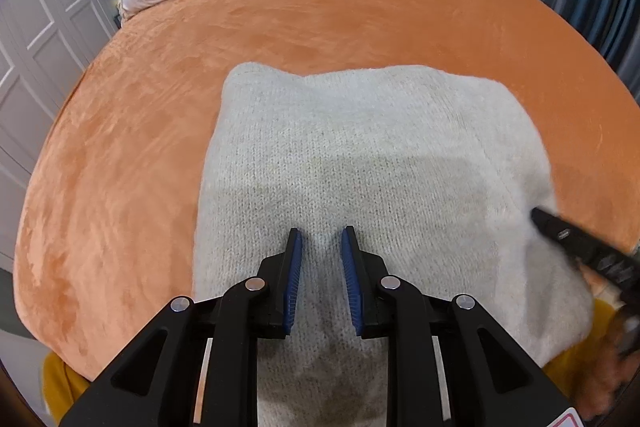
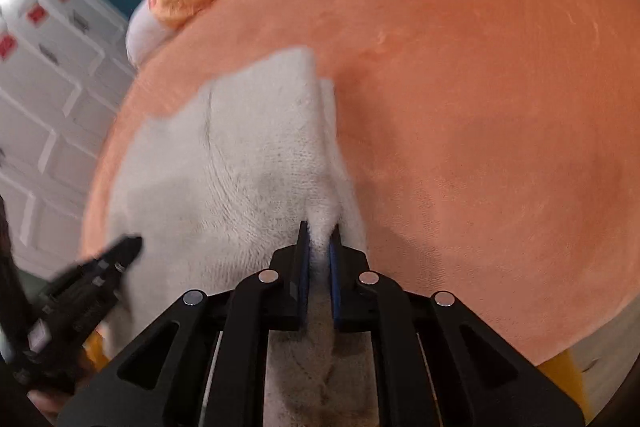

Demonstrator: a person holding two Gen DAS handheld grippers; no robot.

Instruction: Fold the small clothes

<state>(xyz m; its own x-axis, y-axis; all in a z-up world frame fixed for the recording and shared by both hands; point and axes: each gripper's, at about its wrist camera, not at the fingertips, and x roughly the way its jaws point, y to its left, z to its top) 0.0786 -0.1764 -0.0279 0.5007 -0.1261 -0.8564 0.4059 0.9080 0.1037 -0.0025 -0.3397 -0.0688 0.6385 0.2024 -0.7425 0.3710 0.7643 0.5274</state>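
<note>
Item: cream knit garment [image 1: 360,155], lying folded on the orange bed cover [image 1: 140,107]. Right gripper [image 2: 319,247]: fingers pinching its right edge. Left gripper [image 1: 321,251]: fingers spread above the knit, holding nothing. Risk: one-sided pull may drag or unfold layers; fuzzy knit could slip free.

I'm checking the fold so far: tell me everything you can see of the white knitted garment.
The white knitted garment is fuzzy off-white wool-like knit, lying mostly flat as a rough rectangle on the orange blanket. The right gripper pinches a raised ridge at its right edge; the left gripper is over it, jaws parted.
</note>
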